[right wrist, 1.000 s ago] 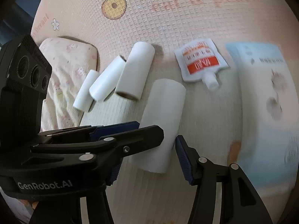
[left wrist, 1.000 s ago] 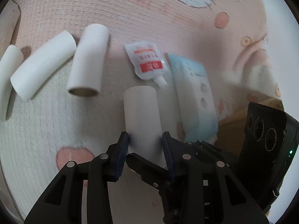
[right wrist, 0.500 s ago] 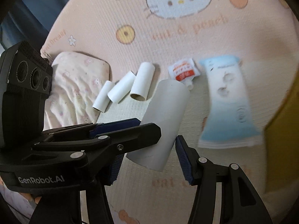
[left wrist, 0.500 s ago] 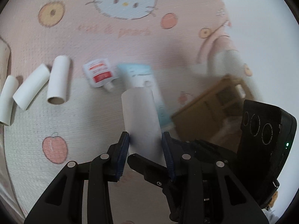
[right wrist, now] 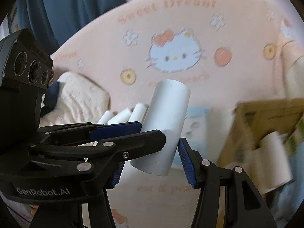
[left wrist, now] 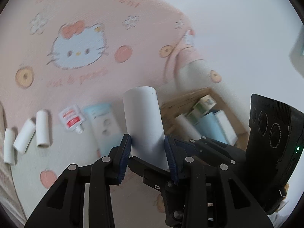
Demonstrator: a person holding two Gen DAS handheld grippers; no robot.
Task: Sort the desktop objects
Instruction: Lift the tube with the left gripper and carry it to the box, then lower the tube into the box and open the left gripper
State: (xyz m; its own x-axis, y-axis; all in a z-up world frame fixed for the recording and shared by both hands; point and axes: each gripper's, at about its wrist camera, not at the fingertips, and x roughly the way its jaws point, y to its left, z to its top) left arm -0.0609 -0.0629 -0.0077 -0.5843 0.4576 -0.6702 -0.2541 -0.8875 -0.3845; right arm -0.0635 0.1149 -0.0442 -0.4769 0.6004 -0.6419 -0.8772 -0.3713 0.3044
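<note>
Both grippers hold one white paper roll (left wrist: 144, 117), lifted off the pink mat; it also shows in the right wrist view (right wrist: 165, 125). My left gripper (left wrist: 148, 152) is shut on its lower end. My right gripper (right wrist: 150, 163) closes on the same roll, its right pad touching it, and the left gripper's fingers (right wrist: 117, 131) cross in front. Three white rolls (left wrist: 41, 131) lie at the left on the mat. A red and white pouch (left wrist: 71, 118) and a pale blue pack (left wrist: 104, 125) lie beside them.
A cardboard box (left wrist: 207, 95) at the right holds a white roll (left wrist: 185, 127) and blue and green packs; it also shows blurred in the right wrist view (right wrist: 247, 125). A cream pillow (right wrist: 79, 98) lies at the mat's left. A blue curtain (right wrist: 66, 9) hangs behind.
The held roll has been lifted higher and carried right. The mat objects have shrunk and slid left in view, and the cardboard box has come into fuller view.
</note>
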